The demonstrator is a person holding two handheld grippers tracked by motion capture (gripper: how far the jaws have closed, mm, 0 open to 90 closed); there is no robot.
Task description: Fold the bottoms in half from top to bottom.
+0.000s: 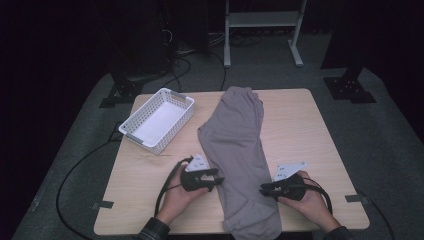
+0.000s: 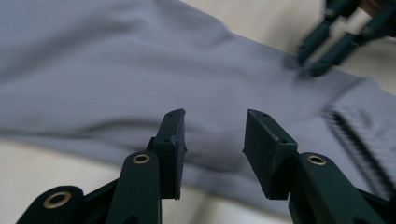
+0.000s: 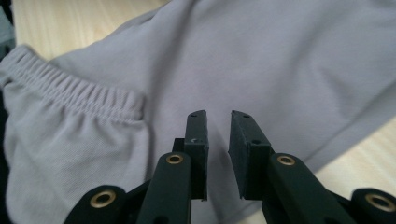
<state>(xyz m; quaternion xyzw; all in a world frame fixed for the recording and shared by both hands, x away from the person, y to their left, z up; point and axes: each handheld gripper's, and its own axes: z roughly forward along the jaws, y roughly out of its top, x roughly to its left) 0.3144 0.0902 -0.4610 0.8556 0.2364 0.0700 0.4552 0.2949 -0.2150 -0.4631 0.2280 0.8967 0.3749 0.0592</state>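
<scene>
Grey pants are laid lengthwise down the middle of the high view, waistband end at the bottom hanging a bit over the table edge, legs running up toward the top centre. A white basket sits upper left of the pants, well apart from them.

Looks to me like we're at the grab stage of a fold. The left gripper sits just at the left edge of the fabric in the lower middle of the frame, and its own view has the jaws spread with cloth beyond them, nothing pinched. The right gripper is at the opposite edge; in its own view the jaws are only a narrow gap apart, hovering over the cloth beside the elastic waistband, and I don't see any fabric caught between the pads either.

My guess for the next move: both need to slide their lower jaw under the edge so they actually catch the cloth, close down, then lift together. Thin, floppy stuff, so one side slipping would skew the fold.
</scene>
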